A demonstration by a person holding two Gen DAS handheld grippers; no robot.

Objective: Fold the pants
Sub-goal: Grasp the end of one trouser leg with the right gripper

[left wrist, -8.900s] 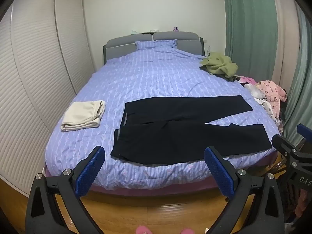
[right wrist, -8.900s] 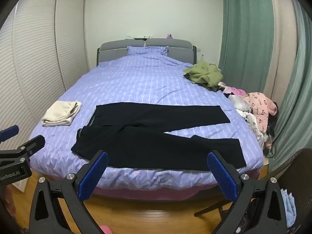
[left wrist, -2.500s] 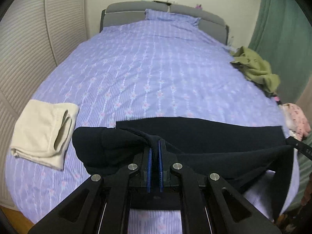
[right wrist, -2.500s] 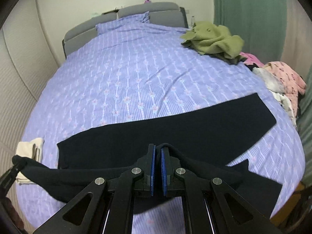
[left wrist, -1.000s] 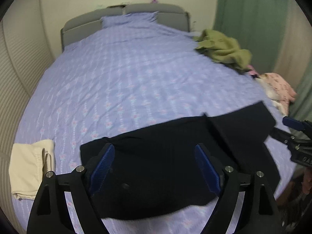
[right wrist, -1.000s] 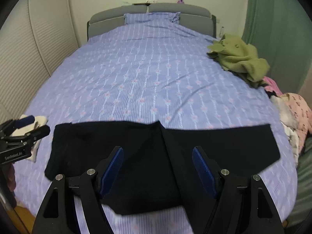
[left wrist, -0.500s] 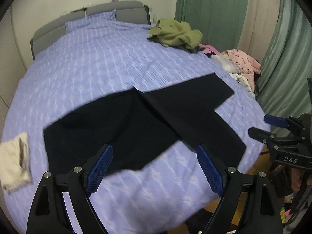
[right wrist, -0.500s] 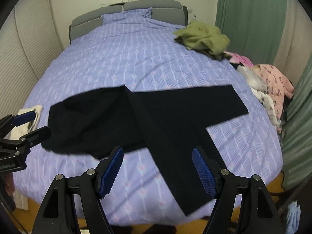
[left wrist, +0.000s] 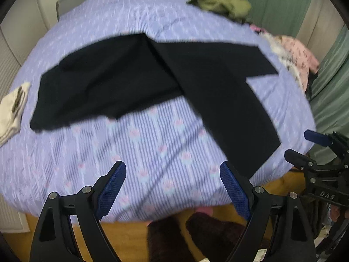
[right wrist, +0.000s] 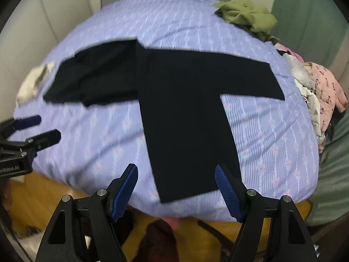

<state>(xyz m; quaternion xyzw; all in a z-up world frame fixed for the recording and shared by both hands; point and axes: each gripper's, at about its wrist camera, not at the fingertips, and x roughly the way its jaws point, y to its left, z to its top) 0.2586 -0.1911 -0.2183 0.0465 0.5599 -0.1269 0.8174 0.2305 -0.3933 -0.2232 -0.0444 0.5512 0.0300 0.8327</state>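
The black pants (right wrist: 183, 100) have been released and lie T-shaped across the bed (right wrist: 272, 131), one leg reaching its near edge, with left gripper (left wrist: 172, 187) and right gripper (right wrist: 176, 187) fingers wide and empty, so leg alignment remains undone.

I have both grippers pointed steeply downward, side by side. My left gripper (left wrist: 173, 184) stands with its blue-padded fingers (left wrist: 111, 188) spread wide, nothing between them. My right gripper (right wrist: 176, 188) is spread a little less, its pads (right wrist: 228, 193) also bare. From the left camera I see the right one off at the right edge; from the right camera the left one sits at the left edge.
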